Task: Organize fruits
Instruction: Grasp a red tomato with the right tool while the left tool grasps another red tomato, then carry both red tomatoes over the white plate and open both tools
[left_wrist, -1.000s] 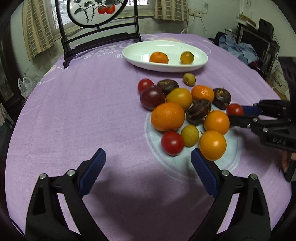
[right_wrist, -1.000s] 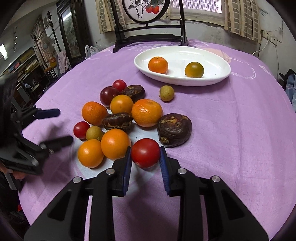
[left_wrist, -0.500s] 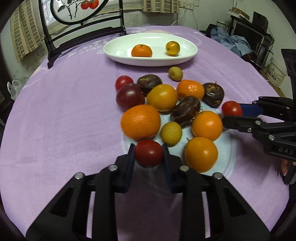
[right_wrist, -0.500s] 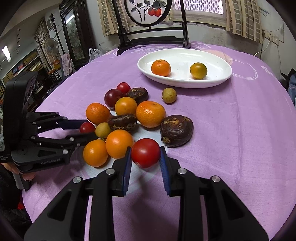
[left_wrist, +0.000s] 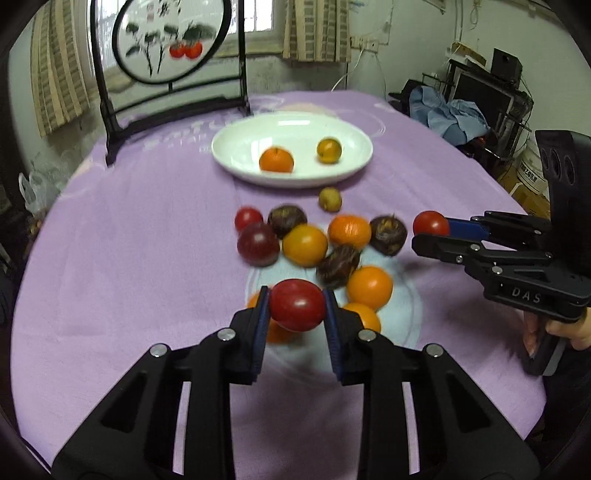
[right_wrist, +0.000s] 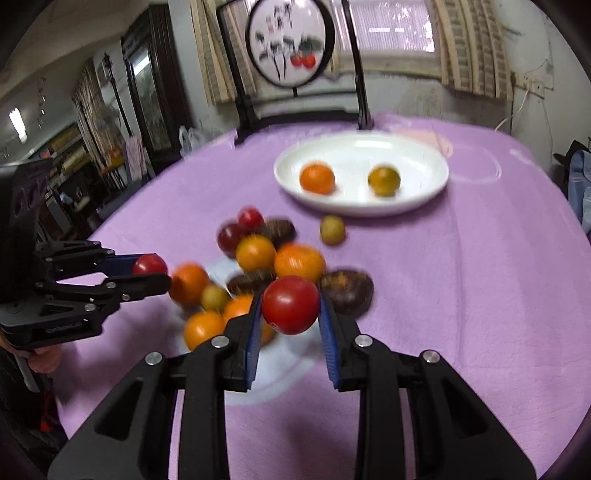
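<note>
My left gripper (left_wrist: 297, 308) is shut on a red tomato (left_wrist: 296, 304), held above the purple cloth in front of the fruit pile. My right gripper (right_wrist: 290, 308) is shut on another red tomato (right_wrist: 290, 304), also lifted off the table. Each shows in the other's view: the right gripper (left_wrist: 430, 230) with its tomato (left_wrist: 429, 222) at the right, the left gripper (right_wrist: 151, 269) with its tomato (right_wrist: 149, 264) at the left. The pile holds several oranges (left_wrist: 369, 288), dark fruits (left_wrist: 338, 266) and a plum (left_wrist: 258, 243). A white plate (left_wrist: 243, 140) behind holds an orange (left_wrist: 276, 160) and a yellow-green fruit (left_wrist: 328, 150).
A small greenish fruit (left_wrist: 330, 199) lies alone between pile and plate. A black chair with a round painted back (left_wrist: 170, 40) stands at the table's far edge. Shelves and clutter (left_wrist: 480, 99) line the room to the right. A hand (left_wrist: 569, 332) grips the right tool.
My left gripper went from wide open to shut on a red tomato in the pile and raised it. My right gripper, holding its tomato throughout, lifted it off the cloth too.
</note>
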